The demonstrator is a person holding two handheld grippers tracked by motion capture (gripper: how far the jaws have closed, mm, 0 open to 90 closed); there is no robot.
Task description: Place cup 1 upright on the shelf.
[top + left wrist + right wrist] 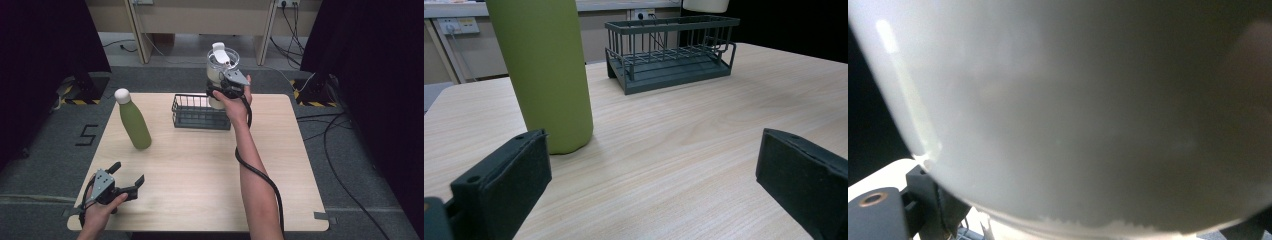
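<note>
My right gripper is shut on a white tumbler with a clear lid and holds it upright in the air, just above the far right end of a dark wire basket. In the right gripper view the tumbler's white wall sits close against the camera, with one black finger at its lower left. My left gripper rests near the table's front left corner, open with nothing between its pads. A green bottle with a white cap stands upright ahead of it, also seen as the green bottle close by.
The wooden table has bare surface across its middle and right. The basket stands empty at the back centre. Cables lie on the floor to the right, and a table leg frame stands beyond the far edge.
</note>
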